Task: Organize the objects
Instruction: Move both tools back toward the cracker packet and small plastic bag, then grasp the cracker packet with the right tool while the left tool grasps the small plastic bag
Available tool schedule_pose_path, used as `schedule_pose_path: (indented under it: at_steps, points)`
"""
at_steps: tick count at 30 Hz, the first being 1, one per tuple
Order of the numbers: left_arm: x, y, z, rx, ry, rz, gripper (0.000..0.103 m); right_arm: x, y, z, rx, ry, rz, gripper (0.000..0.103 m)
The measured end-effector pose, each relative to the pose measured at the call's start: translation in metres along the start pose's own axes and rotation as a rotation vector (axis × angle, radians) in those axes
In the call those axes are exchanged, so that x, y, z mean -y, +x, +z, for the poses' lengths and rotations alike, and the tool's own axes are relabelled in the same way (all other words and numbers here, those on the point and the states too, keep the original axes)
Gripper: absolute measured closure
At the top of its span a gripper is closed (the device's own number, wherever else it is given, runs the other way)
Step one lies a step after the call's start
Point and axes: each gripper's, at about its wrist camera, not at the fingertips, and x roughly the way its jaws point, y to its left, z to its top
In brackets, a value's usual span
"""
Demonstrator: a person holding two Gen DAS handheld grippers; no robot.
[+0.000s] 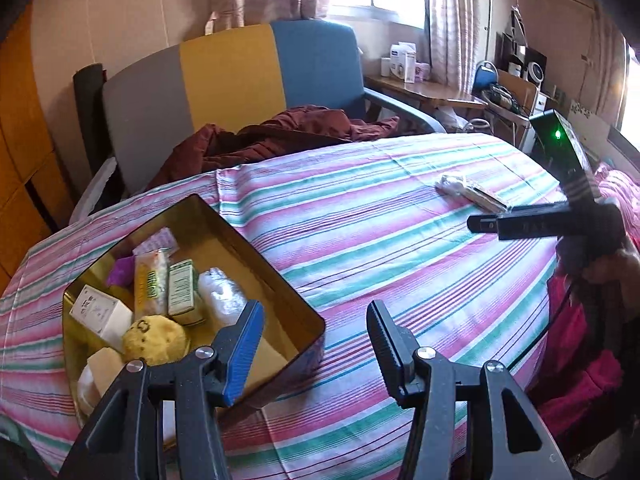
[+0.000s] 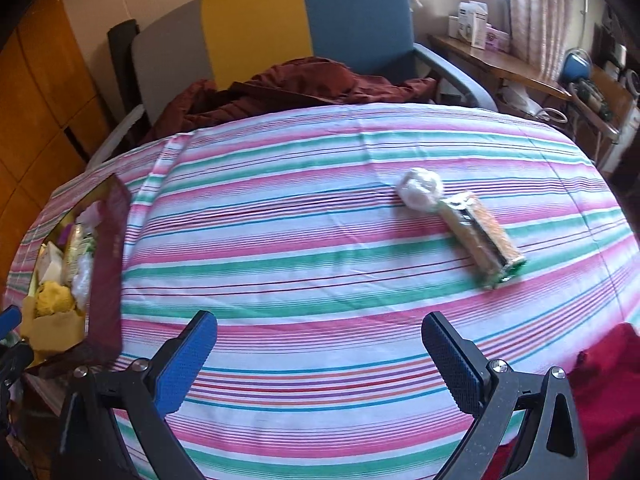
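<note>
A: Striped bedsheet (image 2: 320,240), mid-tidy: the right gripper (image 2: 320,360) hangs over bare cloth, jaws released and empty. The wrapped packet (image 2: 482,246) lies at about one o'clock from those jaws, well apart from them, with the white plastic bundle (image 2: 420,192) touching its far end.

B: And its long axis?

A: It runs from eleven o'clock down to five o'clock in the right wrist view, the green end nearest the camera. Closing across its width would likely call for a roll of the wrist.

B: Which hand is nearer?

A: The right, by my reading. The left gripper (image 1: 316,344) sits beside the gold tin (image 1: 280,256), jaws parted with nothing between them. From there the packet lies far off at two o'clock, past the right tool. The tin, already holding boxes and a yellow plush, lies at nine o'clock from the right jaws.
</note>
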Motion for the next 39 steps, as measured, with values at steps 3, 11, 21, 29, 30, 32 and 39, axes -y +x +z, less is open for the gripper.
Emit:
schedule_pose_path:
  at_steps: [3,11,21,29,30,32,39]
  points:
    - [0.006,0.004,0.001,-0.008,0.015,-0.008,0.049,0.013,0.001,0.004,-0.008,0.005,-0.02,0.0]
    - [0.024,0.016,0.008,-0.028,0.06,-0.041,0.049,0.053,0.009,0.014,-0.038,0.036,-0.073,0.0]
    - [0.045,0.036,0.012,-0.072,0.096,-0.095,0.049,0.111,0.027,0.035,-0.032,0.075,-0.142,0.0]
    - [0.057,0.054,0.018,-0.112,0.114,-0.133,0.049,0.126,0.069,0.054,-0.064,-0.004,-0.214,0.0]
    - [0.058,0.056,0.019,-0.115,0.115,-0.135,0.049,0.128,0.076,0.056,-0.075,-0.013,-0.216,0.0]
    - [0.059,0.061,0.022,-0.124,0.113,-0.149,0.049,0.129,0.086,0.056,-0.088,-0.028,-0.227,0.001]
    - [0.072,0.081,0.039,-0.156,0.11,-0.179,0.049,0.138,0.105,0.059,-0.108,-0.027,-0.197,0.028]
